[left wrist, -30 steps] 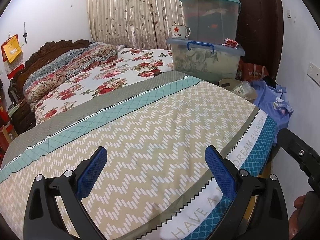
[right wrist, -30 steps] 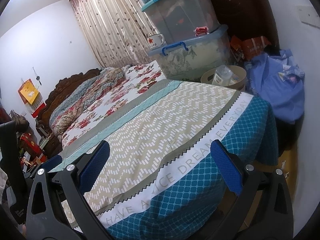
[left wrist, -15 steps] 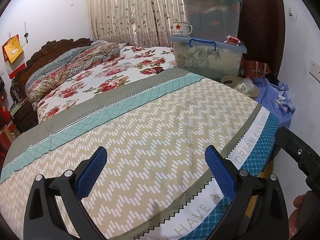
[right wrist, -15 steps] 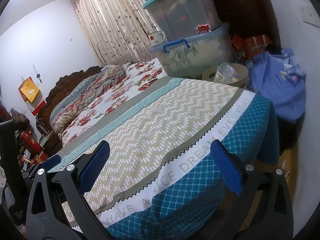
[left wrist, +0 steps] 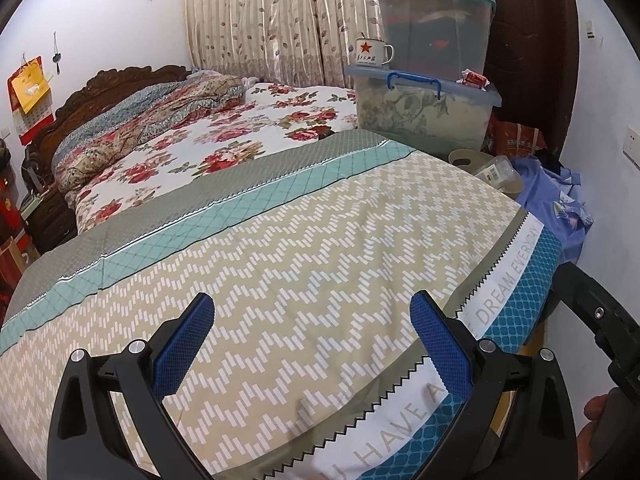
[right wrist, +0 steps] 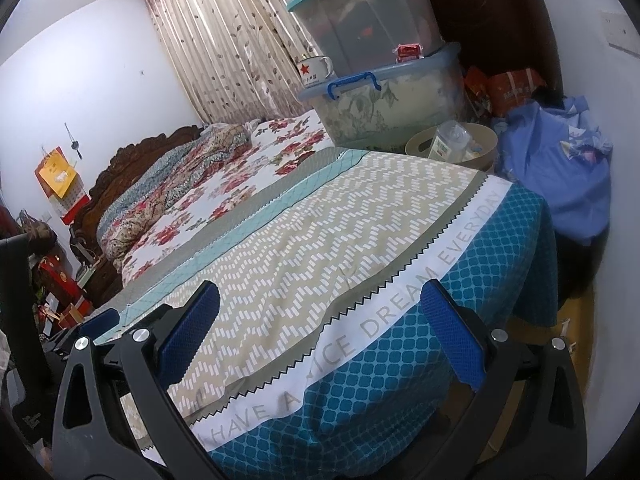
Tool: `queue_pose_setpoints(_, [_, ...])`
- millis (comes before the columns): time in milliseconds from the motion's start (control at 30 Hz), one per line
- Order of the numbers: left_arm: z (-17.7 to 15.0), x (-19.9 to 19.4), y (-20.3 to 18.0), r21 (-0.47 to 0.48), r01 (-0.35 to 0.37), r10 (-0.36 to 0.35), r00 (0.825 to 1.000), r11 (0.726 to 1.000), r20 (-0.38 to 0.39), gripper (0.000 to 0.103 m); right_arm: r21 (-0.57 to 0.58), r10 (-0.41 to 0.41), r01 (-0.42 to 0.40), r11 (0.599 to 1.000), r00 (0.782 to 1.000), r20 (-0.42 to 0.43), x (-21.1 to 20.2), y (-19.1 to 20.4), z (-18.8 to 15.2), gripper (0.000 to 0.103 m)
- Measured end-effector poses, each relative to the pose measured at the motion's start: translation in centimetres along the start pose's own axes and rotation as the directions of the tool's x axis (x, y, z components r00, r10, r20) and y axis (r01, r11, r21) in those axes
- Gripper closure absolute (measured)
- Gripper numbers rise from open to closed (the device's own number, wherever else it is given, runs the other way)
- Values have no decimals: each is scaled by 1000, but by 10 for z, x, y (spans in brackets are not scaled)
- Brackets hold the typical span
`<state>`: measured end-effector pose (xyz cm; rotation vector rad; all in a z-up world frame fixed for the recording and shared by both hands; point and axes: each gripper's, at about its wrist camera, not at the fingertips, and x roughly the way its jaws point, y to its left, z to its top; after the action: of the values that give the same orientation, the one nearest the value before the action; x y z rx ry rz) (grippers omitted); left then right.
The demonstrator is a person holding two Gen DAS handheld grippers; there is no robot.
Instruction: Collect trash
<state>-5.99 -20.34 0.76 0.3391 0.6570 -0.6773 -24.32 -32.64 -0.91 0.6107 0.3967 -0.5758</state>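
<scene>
A round beige bin (right wrist: 482, 138) stands on the floor past the far corner of the bed and holds a clear plastic bottle (right wrist: 448, 140); it also shows in the left wrist view (left wrist: 464, 157) with the bottle (left wrist: 498, 168). A small red wrapper (left wrist: 474, 79) lies on a storage box lid, also in the right wrist view (right wrist: 409, 52). My left gripper (left wrist: 312, 344) is open and empty over the foot of the bed. My right gripper (right wrist: 320, 336) is open and empty over the bed's foot edge.
The bed (left wrist: 320, 240) has a chevron cover and a floral quilt (left wrist: 168, 120). Stacked plastic storage boxes (left wrist: 424, 108) with an enamel mug (left wrist: 372, 52) stand behind it. A blue cloth bundle (right wrist: 560, 176) sits by the right wall. Red bags (right wrist: 56, 280) lie at left.
Both grippers have drifted slightly back and up from the bed; the view has shifted a little. Both stay open and empty.
</scene>
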Motion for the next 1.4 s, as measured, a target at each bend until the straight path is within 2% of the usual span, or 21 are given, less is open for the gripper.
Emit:
queue_pose_setpoints(433, [-4, 10, 12, -50, -48, 45, 998, 998, -52, 9, -62, -64, 62, 996, 997, -38, 9, 8, -5, 4])
queue_pose_setpoints(933, [-5, 11, 10, -14, -111, 111, 993, 994, -44, 9, -78, -81, 77, 994, 995, -59, 13, 8, -7, 4])
queue_pose_setpoints(1100, [-6, 9, 14, -27, -82, 81, 996, 996, -40, 9, -80, -78, 73, 994, 995, -62, 14, 8, -6, 4])
queue_pose_setpoints(1400, [-5, 7, 13, -16, -87, 86, 996, 996, -27, 9, -84, -72, 67, 994, 996, -61, 15, 8, -3, 4])
